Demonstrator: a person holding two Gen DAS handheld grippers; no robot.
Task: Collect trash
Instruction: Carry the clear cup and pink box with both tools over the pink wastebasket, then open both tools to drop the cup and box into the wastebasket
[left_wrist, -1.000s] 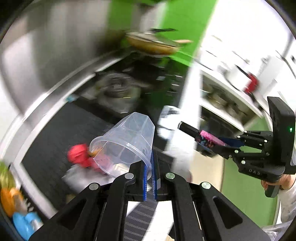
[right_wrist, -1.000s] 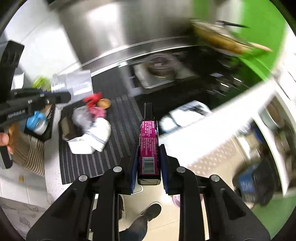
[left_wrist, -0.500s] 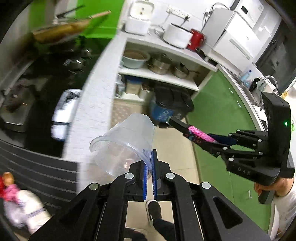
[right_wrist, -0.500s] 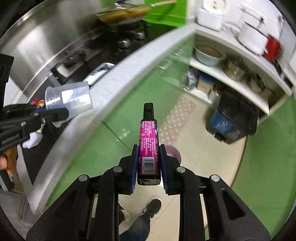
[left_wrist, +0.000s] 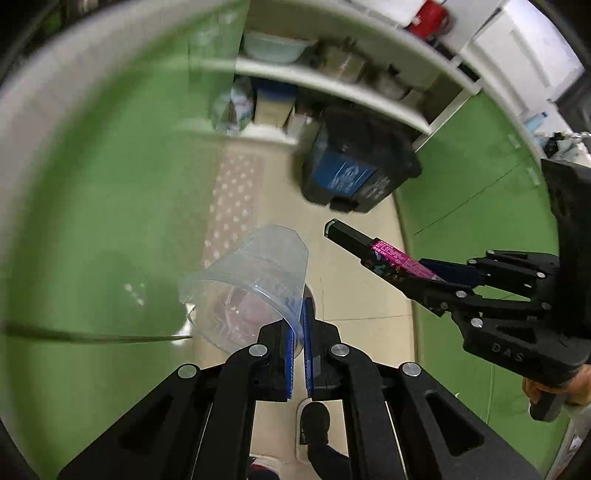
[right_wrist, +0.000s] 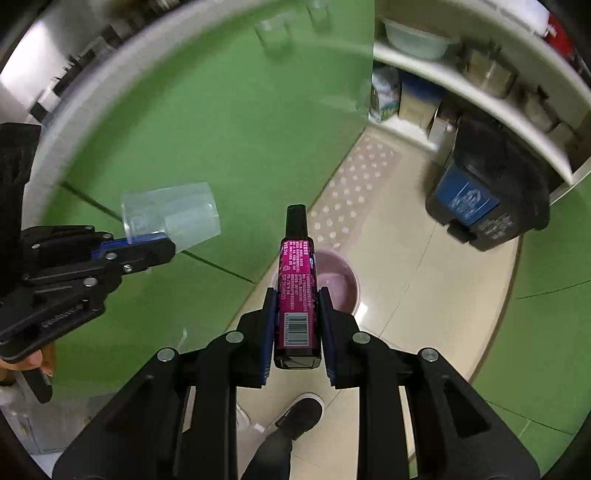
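Left wrist view showed the left gripper (left_wrist: 299, 325) pinching the rim of a clear plastic cup (left_wrist: 251, 280), the cup lying tilted on its side above the tiled floor. To the cup's right, the right gripper (left_wrist: 436, 275) was clamped around a pink-labelled black bottle (left_wrist: 384, 254). Both pieces hung short of the dark bin with the blue label (left_wrist: 354, 166), which stood farther off under the white shelf (left_wrist: 332, 88). A pink bucket (right_wrist: 340, 284) sat on the floor directly beneath the bottle, nearer than the bin. Judging from this, pickup was done for these two items; carrying them over a container and dropping them remained.
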